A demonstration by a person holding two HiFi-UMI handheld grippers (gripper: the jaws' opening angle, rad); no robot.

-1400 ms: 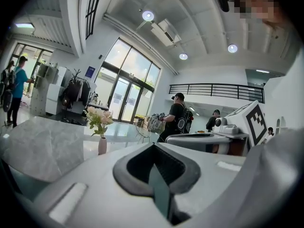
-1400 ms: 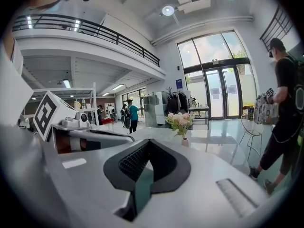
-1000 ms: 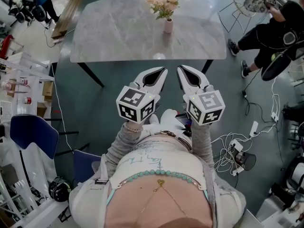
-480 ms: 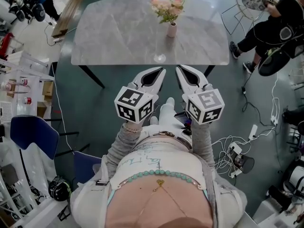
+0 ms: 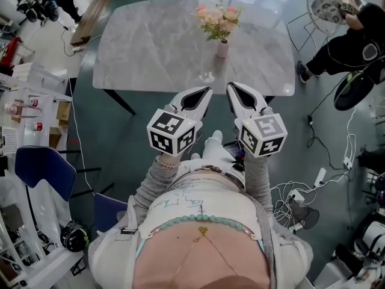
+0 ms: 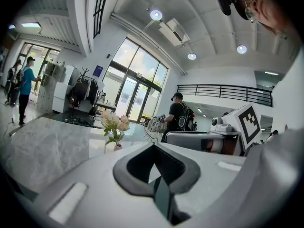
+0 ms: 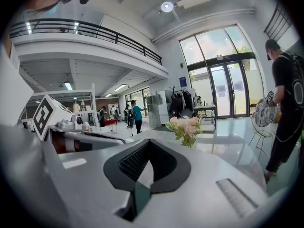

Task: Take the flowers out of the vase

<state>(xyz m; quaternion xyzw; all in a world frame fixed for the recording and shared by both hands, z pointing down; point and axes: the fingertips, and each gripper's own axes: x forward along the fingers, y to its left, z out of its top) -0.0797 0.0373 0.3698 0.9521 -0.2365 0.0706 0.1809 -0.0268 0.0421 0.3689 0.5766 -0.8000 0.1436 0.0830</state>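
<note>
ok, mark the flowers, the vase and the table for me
flowers (image 5: 216,15), head view, on the pink blooms.
vase (image 5: 222,49), head view, on its pale body.
table (image 5: 150,47), head view, on bare marble left of the vase.

Front/left: bare marble table (image 5: 150,47) top lies open beside the vase (image 5: 222,49) | Above: flowers (image 5: 218,20) spread wider than the vase neck | Right: person (image 5: 352,44) and wire chair (image 5: 322,8) stand well apart | Near edge: left gripper (image 5: 206,91) and right gripper (image 5: 231,87) hover just short, open air ahead
</note>
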